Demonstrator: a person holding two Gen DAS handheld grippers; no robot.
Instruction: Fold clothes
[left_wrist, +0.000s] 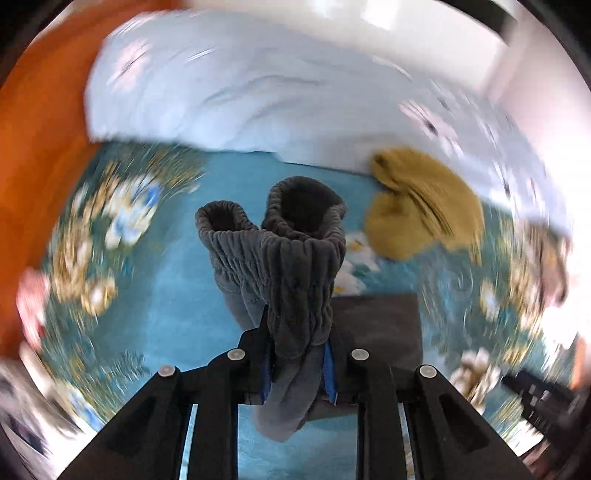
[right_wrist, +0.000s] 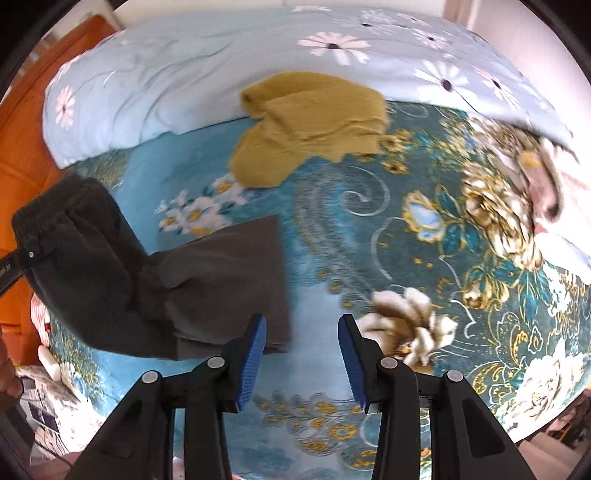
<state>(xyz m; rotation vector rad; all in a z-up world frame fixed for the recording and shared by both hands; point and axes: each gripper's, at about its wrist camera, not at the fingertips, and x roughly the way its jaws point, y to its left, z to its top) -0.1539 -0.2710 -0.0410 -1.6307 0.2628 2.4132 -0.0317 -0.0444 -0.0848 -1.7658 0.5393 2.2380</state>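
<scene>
Dark grey pants (left_wrist: 295, 266) with an elastic waistband hang from my left gripper (left_wrist: 298, 365), which is shut on the bunched waistband and holds it above the bed. In the right wrist view the same pants (right_wrist: 155, 280) are lifted at the left, with their lower part lying flat on the blanket. The left gripper's tip (right_wrist: 14, 266) shows at the left edge there. My right gripper (right_wrist: 302, 362) is open and empty, hovering just right of the pants' flat edge. A mustard yellow garment (right_wrist: 306, 125) lies crumpled farther back; it also shows in the left wrist view (left_wrist: 421, 206).
The bed is covered by a teal floral blanket (right_wrist: 406, 236). A light blue duvet with daisies (right_wrist: 184, 74) is piled along the far side. An orange wall or headboard (right_wrist: 22, 155) is at the left. Some items (right_wrist: 48, 391) lie at the bed's lower left.
</scene>
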